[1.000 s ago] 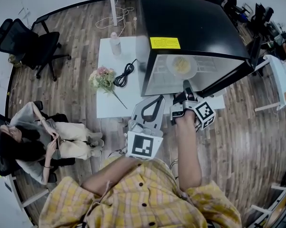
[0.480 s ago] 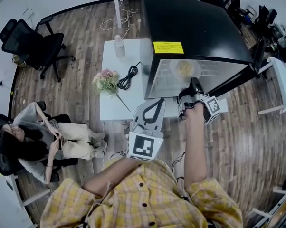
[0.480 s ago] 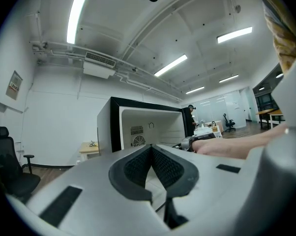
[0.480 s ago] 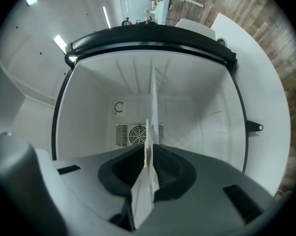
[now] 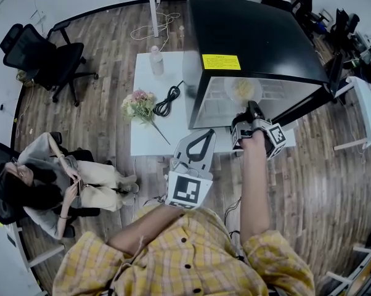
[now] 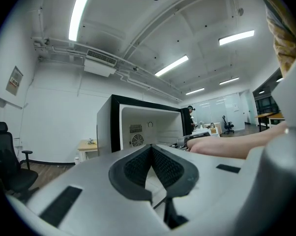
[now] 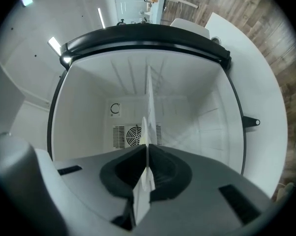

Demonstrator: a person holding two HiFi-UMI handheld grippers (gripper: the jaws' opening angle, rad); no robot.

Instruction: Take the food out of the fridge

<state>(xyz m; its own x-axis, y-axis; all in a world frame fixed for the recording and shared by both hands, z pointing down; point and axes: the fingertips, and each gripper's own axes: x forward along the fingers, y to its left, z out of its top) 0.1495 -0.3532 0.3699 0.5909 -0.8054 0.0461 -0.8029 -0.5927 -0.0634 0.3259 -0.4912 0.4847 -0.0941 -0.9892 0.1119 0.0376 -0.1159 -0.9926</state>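
A black fridge [image 5: 253, 36] stands open on the white table [image 5: 150, 137]. On its shelf lies a white plate of pale food [image 5: 243, 89]. My right gripper [image 5: 252, 108] reaches into the opening, with its jaws shut on the plate's near rim. In the right gripper view the plate rim [image 7: 142, 181] runs edge-on between the jaws of the right gripper [image 7: 147, 154], with the fridge's back wall and fan grille [image 7: 135, 135] beyond. My left gripper [image 5: 201, 137] hangs shut and empty near the table's front edge. Seen from the left gripper [image 6: 152, 149], the fridge [image 6: 138, 127] is ahead.
Left of the fridge on the table lie a bunch of flowers [image 5: 138, 105], a coiled black cable [image 5: 167, 97] and a water bottle [image 5: 155, 60]. The fridge door [image 5: 302, 103] stands swung out to the right. A person sits at the left [image 5: 50, 177], and an office chair [image 5: 40, 57] stands behind.
My right gripper has moved forward into the fridge, up to the plate's near rim. The left gripper has stayed where it was.
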